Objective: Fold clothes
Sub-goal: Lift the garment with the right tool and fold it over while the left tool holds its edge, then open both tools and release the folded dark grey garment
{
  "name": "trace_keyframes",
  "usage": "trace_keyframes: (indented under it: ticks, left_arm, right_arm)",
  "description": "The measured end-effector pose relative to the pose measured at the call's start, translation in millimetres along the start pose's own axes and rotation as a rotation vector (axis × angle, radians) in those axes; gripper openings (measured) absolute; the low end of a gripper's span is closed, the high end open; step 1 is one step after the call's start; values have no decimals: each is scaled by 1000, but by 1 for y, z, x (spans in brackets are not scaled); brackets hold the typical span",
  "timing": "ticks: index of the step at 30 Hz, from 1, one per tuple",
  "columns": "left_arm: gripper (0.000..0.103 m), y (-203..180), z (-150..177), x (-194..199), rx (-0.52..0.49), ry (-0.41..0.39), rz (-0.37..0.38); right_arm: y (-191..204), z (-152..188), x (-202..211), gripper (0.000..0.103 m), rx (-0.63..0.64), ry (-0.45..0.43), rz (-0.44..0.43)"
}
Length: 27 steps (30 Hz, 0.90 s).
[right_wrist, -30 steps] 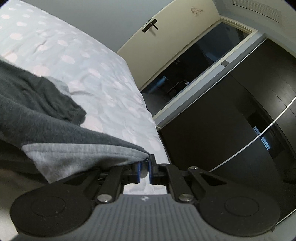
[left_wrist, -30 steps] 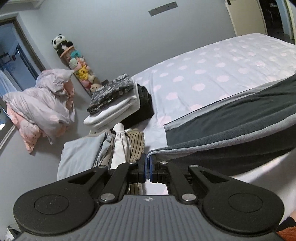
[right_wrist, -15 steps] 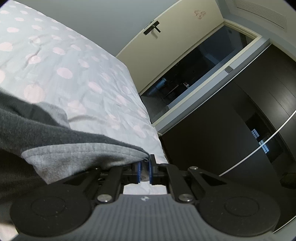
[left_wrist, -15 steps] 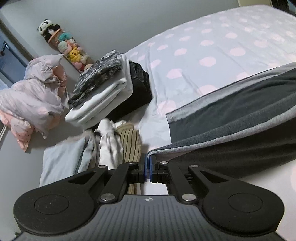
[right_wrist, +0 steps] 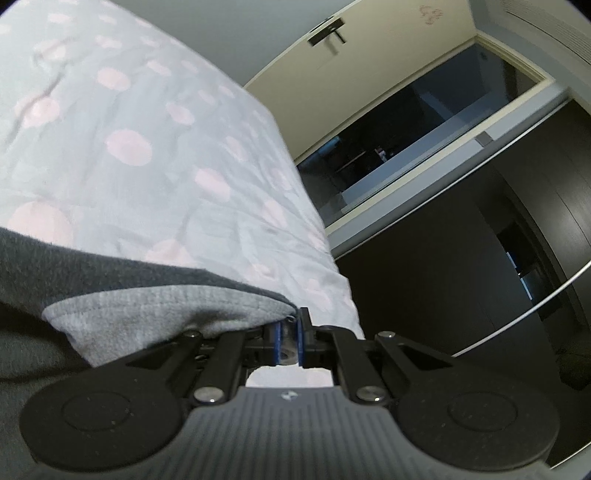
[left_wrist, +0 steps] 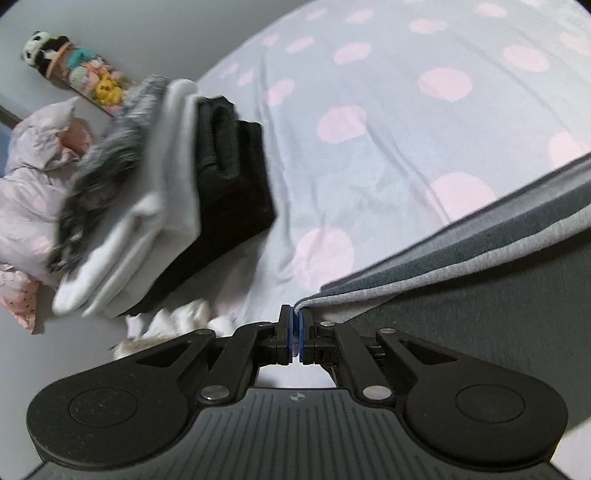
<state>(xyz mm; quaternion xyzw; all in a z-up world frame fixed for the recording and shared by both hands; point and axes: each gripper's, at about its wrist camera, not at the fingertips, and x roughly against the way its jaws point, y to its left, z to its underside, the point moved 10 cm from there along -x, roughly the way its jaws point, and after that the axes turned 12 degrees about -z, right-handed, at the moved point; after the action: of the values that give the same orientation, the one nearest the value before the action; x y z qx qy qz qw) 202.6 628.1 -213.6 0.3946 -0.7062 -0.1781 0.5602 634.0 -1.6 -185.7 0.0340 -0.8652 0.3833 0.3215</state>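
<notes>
A grey garment (left_wrist: 480,295) is stretching across the near part of the bed (left_wrist: 369,122), dark grey with a lighter grey band along its edge. The left tool (left_wrist: 294,317) is pinching one corner of that edge, its blue-lined fingers pressed together on the cloth. The right tool (right_wrist: 291,325) is pinching another corner of the garment (right_wrist: 147,314), where the light band is folding over the fingers; a small gap is showing between the pads behind the cloth.

The bed is wearing a pale blue-grey sheet with pink dots (right_wrist: 129,147), lightly wrinkled. In the left wrist view, a stack of folded clothes (left_wrist: 166,206) is sitting on the bed to the left of the garment and apart from it: a black piece at the bottom, white pieces above it and a speckled grey piece on top, all blurred. Crumpled white cloth (left_wrist: 173,325) is lying just in front of the stack, near the left tool. Beyond the stack, a pink bundle of bedding (left_wrist: 33,177) is resting against the grey wall (left_wrist: 147,29), and a column of soft toys (left_wrist: 74,62) is hanging there with a panda on top.

In the right wrist view, the far edge of the bed is giving way to a cream door (right_wrist: 369,66) standing beside a dark doorway (right_wrist: 413,147), and a dark wardrobe (right_wrist: 480,295) is filling the right side.
</notes>
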Motion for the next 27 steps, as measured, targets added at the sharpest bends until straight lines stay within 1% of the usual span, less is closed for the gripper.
trace_keyframes:
  ticks: [2,5,6,8,9,10,11,12,13,14,16,18,19,20,21,22,23,24,26,27]
  left_arm:
    - [4,-9,-8,-17,-5,15,5]
    - [4,-19,-17,-36,28,39,32]
    - [7,-22,-17,-41,36,50,40]
    - [21,-28,-17,-50,40,66,49]
    - [22,-26,-15,-51,46,62,28]
    - [24,-25,-14,-52,51,57,6]
    - [29,-23,-12,-53,58,52,-14]
    - [33,-19,-9,-50,83,41,-8]
    - [42,-16,-7,-46,108,31,-2]
    - [47,-12,-4,-41,132,13,0]
    - [48,-2,3,-25,202,-31,-16]
    - [48,-1,15,-6,257,-51,-11]
    - [48,-3,21,4,280,-58,-1]
    - [48,-4,28,14,303,-66,9]
    - [48,-12,34,26,316,-78,47]
    - [48,-20,40,37,329,-94,73]
    - [48,-29,46,48,343,-110,99]
    - [48,-38,55,58,361,-120,110]
    - [48,-51,71,67,410,-105,121]
    - [48,-56,80,69,460,-94,122]
  right_arm:
    - [12,-5,-16,9,10,22,0]
    - [27,-5,-35,9,19,50,-9]
    - [30,-4,-39,9,19,58,-14]
    - [36,-1,-46,10,11,73,-26]
    - [36,1,-47,12,-5,78,-34]
    - [36,2,-48,18,-21,82,-42]
    - [35,3,-47,22,-39,83,-49]
    - [33,4,-43,32,-61,74,-56]
    - [31,4,-37,38,-84,59,-66]
    - [29,3,-31,39,-101,44,-74]
    - [26,0,-14,40,-127,-2,-86]
    - [28,-4,8,40,-183,-58,-131]
    - [32,-6,20,39,-215,-80,-173]
    - [42,-8,33,38,-247,-92,-244]
    - [55,-10,47,37,-270,-98,-310]
    - [70,-12,61,33,-285,-105,-376]
    - [88,-15,76,32,-287,-111,-441]
    - [106,-17,91,31,-287,-117,-507]
    - [147,-21,121,31,-282,-128,-636]
    - [168,-22,135,31,-278,-133,-698]
